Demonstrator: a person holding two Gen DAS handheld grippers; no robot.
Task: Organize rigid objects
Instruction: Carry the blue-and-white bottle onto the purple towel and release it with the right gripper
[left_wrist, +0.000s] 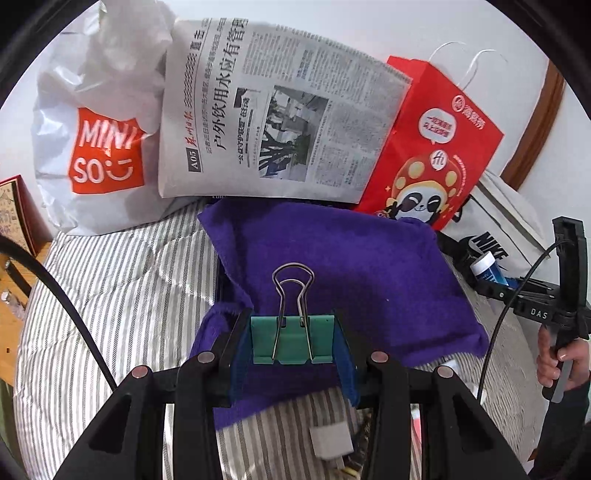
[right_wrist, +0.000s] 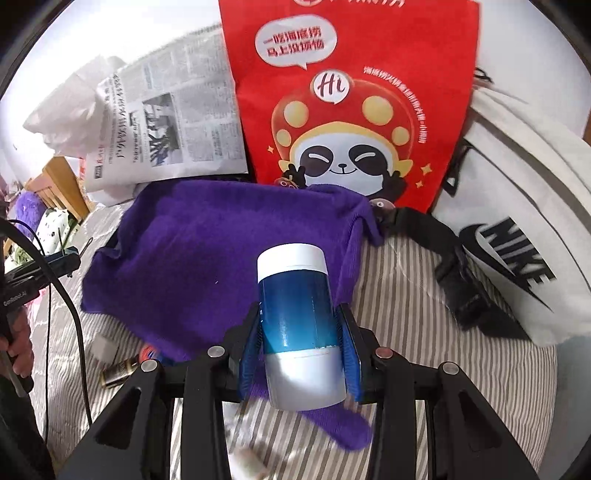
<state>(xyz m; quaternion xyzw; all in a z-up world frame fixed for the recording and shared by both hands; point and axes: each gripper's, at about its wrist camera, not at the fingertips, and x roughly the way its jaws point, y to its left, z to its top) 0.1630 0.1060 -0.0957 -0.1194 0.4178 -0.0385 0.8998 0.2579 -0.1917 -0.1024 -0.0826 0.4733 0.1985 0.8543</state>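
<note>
My left gripper (left_wrist: 291, 341) is shut on a green binder clip (left_wrist: 291, 339), whose wire handles point forward over a purple towel (left_wrist: 332, 258) spread on the striped bedding. My right gripper (right_wrist: 301, 332) is shut on a blue bottle (right_wrist: 299, 314) with a white cap, held above the same purple towel (right_wrist: 207, 251). In the left wrist view the right gripper (left_wrist: 517, 291) shows at the right edge, with the blue bottle (left_wrist: 485, 271) in it and a hand on its handle.
Behind the towel stand a white MINISO bag (left_wrist: 99, 147), a folded newspaper (left_wrist: 273, 122), a red panda paper bag (right_wrist: 343, 103) and a white NIKE bag (right_wrist: 517, 236) with a black strap. A small battery (right_wrist: 120, 371) and a grey block (left_wrist: 330, 441) lie on the striped bedding (left_wrist: 118, 288).
</note>
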